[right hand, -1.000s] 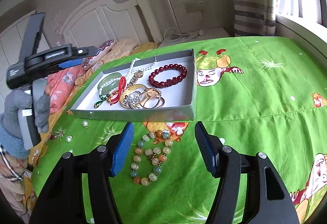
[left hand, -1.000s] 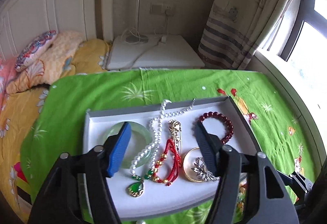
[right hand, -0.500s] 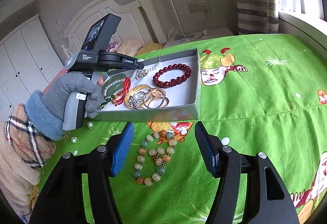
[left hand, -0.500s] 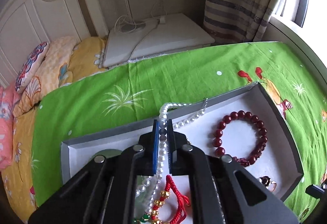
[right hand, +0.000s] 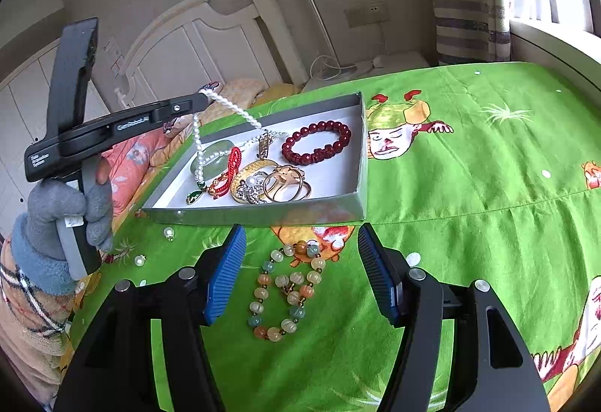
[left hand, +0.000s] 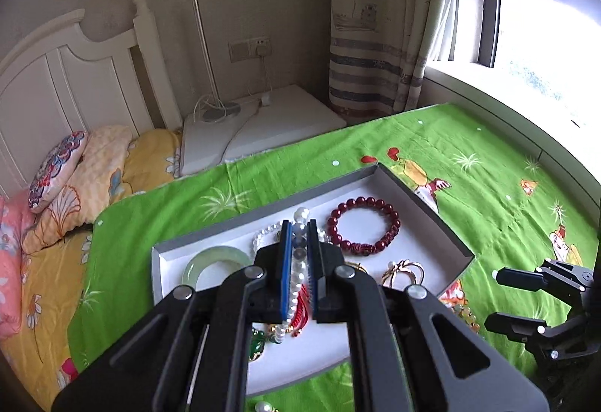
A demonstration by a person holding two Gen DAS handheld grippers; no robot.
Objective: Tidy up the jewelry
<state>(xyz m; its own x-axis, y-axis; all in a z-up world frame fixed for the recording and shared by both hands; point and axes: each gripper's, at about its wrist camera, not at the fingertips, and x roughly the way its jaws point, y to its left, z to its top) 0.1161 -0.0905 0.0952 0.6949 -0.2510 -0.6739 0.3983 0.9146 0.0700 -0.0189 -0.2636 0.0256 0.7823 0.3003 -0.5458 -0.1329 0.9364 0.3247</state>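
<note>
the step in hand looks like lifting the pearl necklace (right hand: 229, 107) out of the grey tray (right hand: 263, 214): the left gripper (left hand: 299, 243) pinches the strand between its blue pads, though its jaws are easing open a little at this moment, with the pearls between them. seen from the right wrist, the strand drapes from the gripper tips in two runs, one dropping straight below to a green pendant (right hand: 194, 196) that lies on the tray floor, the other slanting ahead and down into the tray. so the necklace is only partly raised, its ends resting among the other pieces

below and ahead of the left gripper in the tray sit a pale jade bangle (left hand: 214, 261), a red cord bracelet (right hand: 227, 173), a dark red bead bracelet (left hand: 362, 226) and a cluster of gold rings (right hand: 285, 182)

the right gripper (right hand: 300, 274) hangs with its jaws wide apart and nothing held, a multicoloured bead bracelet (right hand: 287, 293) lying on the green sheet (right hand: 469, 186) just beneath and between its fingers, near the tray's front wall

next, i'd judge, the strand has to be carried clear of the tray without snagging the red cord or the rings, with a firm pinch kept on the pearls
</note>
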